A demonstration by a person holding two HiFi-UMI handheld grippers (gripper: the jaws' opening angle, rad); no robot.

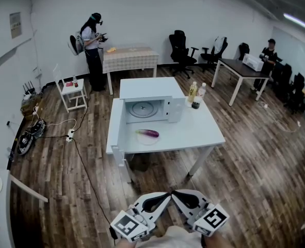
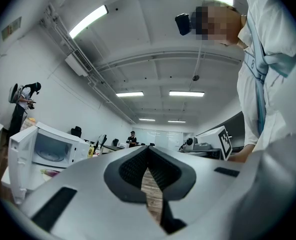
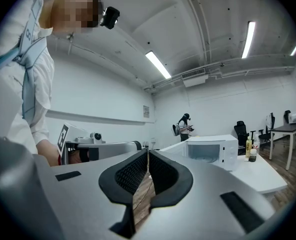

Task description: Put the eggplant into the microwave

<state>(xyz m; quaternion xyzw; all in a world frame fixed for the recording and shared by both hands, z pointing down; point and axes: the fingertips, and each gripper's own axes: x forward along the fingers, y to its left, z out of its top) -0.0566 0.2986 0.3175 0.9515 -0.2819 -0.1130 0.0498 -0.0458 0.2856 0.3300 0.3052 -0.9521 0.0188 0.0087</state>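
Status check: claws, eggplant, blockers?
Left claw, right claw shut, empty. Eggplant on plate before open microwave. Nothing in the way.

bright, even room light from ceiling tubes [image 2: 87, 21], which blow out to white glare in both gripper views. faint soft shadow under the table [image 1: 204, 133]. strong fisheye bend, dark vignette at corners. nearest foreground soft, head view fairly sharp.
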